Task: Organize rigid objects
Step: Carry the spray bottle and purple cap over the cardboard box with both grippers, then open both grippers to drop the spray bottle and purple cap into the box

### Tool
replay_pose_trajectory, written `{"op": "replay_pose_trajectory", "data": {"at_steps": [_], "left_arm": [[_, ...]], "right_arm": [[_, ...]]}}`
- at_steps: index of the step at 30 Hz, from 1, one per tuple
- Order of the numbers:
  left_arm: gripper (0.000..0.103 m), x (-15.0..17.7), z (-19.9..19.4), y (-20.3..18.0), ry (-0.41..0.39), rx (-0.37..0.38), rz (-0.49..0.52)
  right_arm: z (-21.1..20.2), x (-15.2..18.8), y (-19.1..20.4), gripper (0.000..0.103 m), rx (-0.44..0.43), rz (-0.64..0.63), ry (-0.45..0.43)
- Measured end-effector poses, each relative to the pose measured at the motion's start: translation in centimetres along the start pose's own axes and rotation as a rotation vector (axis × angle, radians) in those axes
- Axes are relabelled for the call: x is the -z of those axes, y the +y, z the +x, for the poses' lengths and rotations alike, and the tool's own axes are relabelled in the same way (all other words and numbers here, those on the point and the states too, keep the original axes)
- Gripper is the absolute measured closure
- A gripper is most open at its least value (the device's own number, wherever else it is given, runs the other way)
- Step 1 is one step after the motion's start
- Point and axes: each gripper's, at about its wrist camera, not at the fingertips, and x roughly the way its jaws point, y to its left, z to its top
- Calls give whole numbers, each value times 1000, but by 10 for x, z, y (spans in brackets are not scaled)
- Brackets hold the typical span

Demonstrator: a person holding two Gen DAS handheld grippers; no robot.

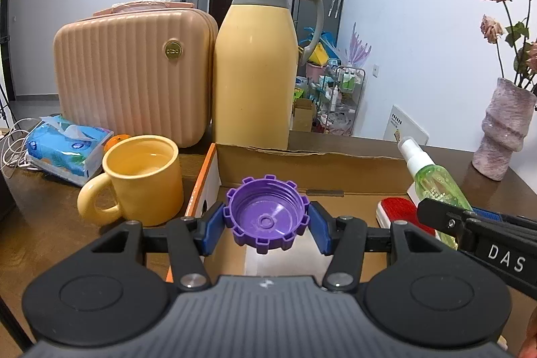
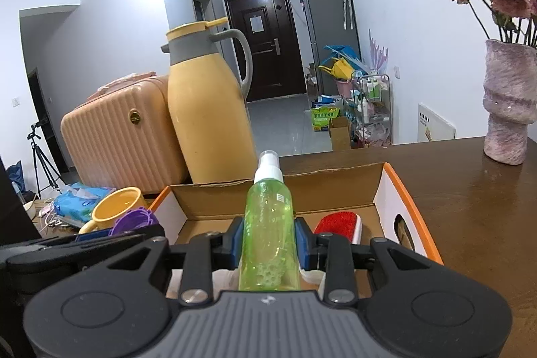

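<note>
Grippers both hold things over the open brown cardboard box [image 1: 312, 163] on the dark wooden tabletop [image 2: 470, 190]. The left gripper [image 1: 266, 223] pinches a purple plastic cap with bumpy edges [image 1: 266, 213]. The right gripper [image 2: 268, 240] squeezes a green see-through spray bottle [image 2: 268, 223]. A red brush [image 2: 337, 225] lies inside the box.

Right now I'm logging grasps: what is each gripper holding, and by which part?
Left gripper: purple cap, clamped across its ridged rim. Right gripper: green spray bottle, clamped around its lower body.
</note>
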Motion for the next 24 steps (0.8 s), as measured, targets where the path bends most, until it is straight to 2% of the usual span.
{"op": "replay_pose_trajectory", "data": {"at_steps": [10,20,22,23,24], "left_arm": [[49,-7,23,-4,9,-6,15],[48,-6,31,-7,29,23,33],[43,-6,30,-6,30,20,35],[30,-5,30,-5,32,12,34],[21,-6,31,-4,31,-1,28]], "right_arm": [[24,-8,-6,73,21,15,44],[36,-12,-13,72,21,40,93],[34,-13,-15,70,29,42,86],[32,-14,-15,62,34,42,82],[30,-14,-16,57,35,46,75]]}}
